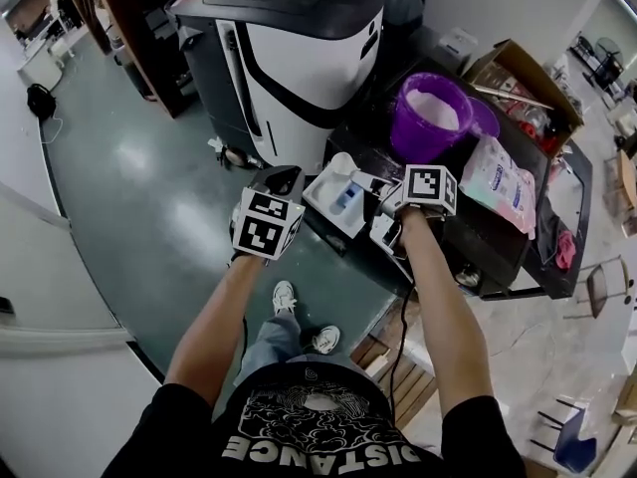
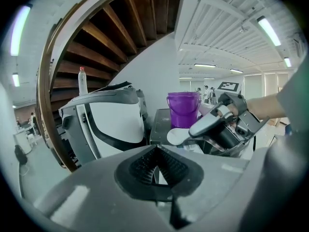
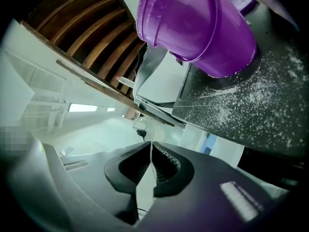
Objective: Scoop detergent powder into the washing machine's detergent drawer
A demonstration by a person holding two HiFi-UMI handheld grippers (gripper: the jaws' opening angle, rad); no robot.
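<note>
1. Your right claw point(image 1: 360, 179) is clenched on the scoop point(image 1: 341, 162), held just over the open drawer point(image 1: 317, 193). If you tip it off-centre, powder lands on the floor point(image 1: 149, 187) or in the wrong compartment.
2. The grip pinches only the scoop's thin edge, so it may twist and dump early.
3. Your left claw point(image 1: 282, 179) is clenched on nothing, just beside the drawer. A stray swing could knock the drawer askew.
4. Spilled powder point(image 3: 241, 105) dusts the counter point(image 1: 488, 229) near the bucket point(image 1: 433, 118), and a sleeve could drag it off.
5. Count: two claws, one scoop, one drawer, one bucket, one bag point(image 1: 498, 172).
</note>
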